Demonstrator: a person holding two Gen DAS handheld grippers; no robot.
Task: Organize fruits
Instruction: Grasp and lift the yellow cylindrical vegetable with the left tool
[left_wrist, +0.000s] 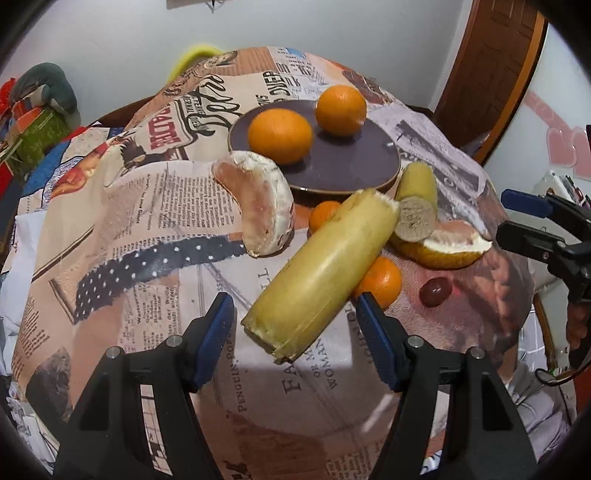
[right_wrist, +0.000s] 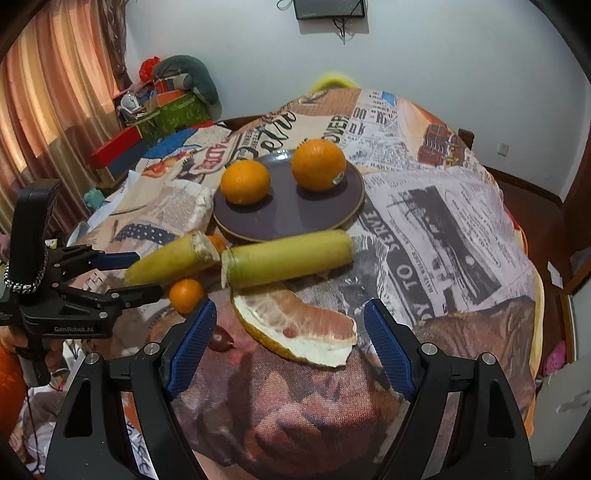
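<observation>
A long yellow-green cane piece (left_wrist: 317, 273) lies on the printed cloth, its near end between the spread pads of my left gripper (left_wrist: 295, 328), which is open and apart from it. A rind-backed pomelo wedge (right_wrist: 295, 328) lies between the fingers of my right gripper (right_wrist: 291, 343), which is also open. Two oranges (right_wrist: 245, 181) (right_wrist: 318, 164) sit on a dark plate (right_wrist: 288, 225). A second cane piece (right_wrist: 288, 262), a peeled pomelo segment (left_wrist: 258, 203), two mandarins (left_wrist: 380, 280) (left_wrist: 323, 214) and a dark red grape (left_wrist: 436, 291) lie around them.
The newspaper-print cloth (left_wrist: 155, 229) covers a round table that drops off on all sides. Boxes and a cushion (right_wrist: 173, 99) are stacked by the curtain at the back left. In the right wrist view the left gripper (right_wrist: 147, 275) reaches in from the left.
</observation>
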